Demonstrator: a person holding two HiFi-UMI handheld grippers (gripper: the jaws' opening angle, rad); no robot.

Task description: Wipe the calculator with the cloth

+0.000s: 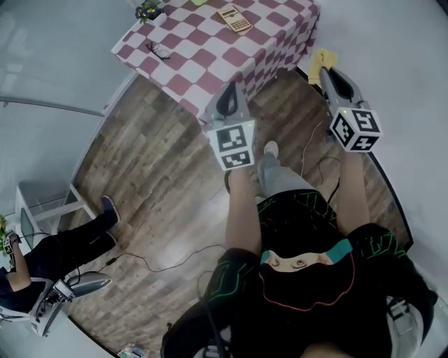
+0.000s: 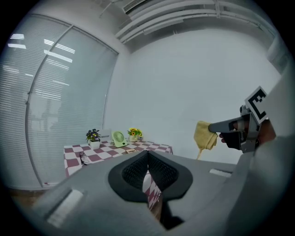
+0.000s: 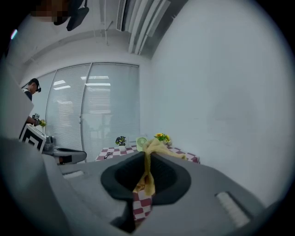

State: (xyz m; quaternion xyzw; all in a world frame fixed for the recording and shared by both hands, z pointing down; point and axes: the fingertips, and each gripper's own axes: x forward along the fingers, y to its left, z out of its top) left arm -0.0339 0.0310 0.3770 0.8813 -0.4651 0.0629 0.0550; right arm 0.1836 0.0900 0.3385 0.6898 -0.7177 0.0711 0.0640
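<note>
Both closed: right gripper point(image 3: 146, 156) fingers point(image 3: 123, 174) pinch cloth point(image 3: 148, 179), left gripper point(image 2: 147, 159) empty; calculator point(image 1: 234, 18) plain only in head view.

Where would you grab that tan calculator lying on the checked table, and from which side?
Likely across its two long edges, coming down from above: the tan calculator lies flat and thin on the red-and-white checked table, so only its narrow width offers jaws opposing sides. The shut, empty left gripper seems free; the right gripper holds the yellow cloth.
</note>
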